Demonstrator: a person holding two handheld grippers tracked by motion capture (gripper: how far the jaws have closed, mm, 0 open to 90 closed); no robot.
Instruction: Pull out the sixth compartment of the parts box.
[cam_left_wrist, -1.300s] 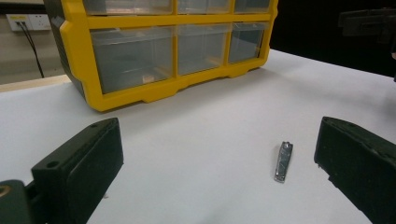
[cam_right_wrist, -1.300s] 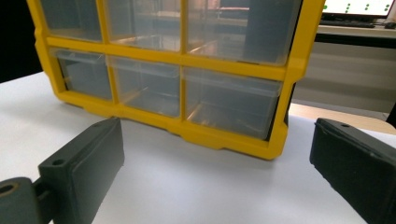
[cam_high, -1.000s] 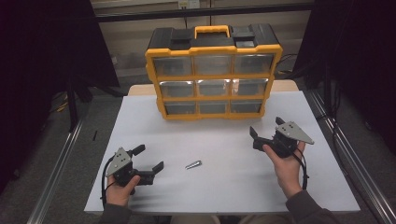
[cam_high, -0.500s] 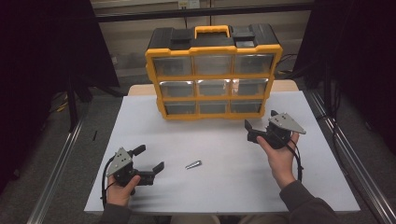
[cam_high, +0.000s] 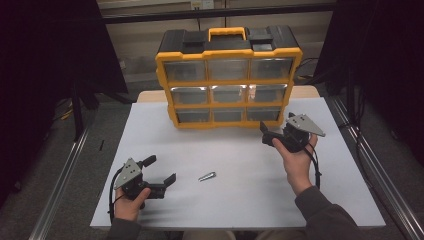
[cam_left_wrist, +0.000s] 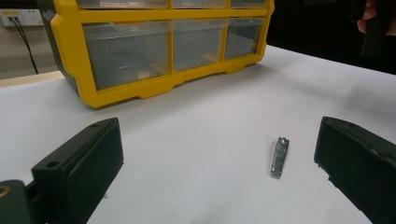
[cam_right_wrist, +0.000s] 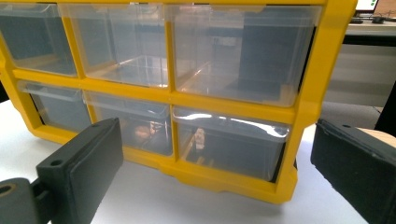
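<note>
White table top (cam_high: 235, 150), wall socket with black cable plugged in (cam_left_wrist: 18, 17), metal rail beside the table (cam_high: 62, 182)

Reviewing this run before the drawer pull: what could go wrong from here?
1. The right tongs are open and close to the organizer's bottom right drawer; a pull could drag the whole unheld cabinet.
2. The nail clipper lies flat and thin on the table; the open left tongs may slip off it.

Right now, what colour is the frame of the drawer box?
Yellow, with a black top; the drawer box shows best in the high view.
</note>
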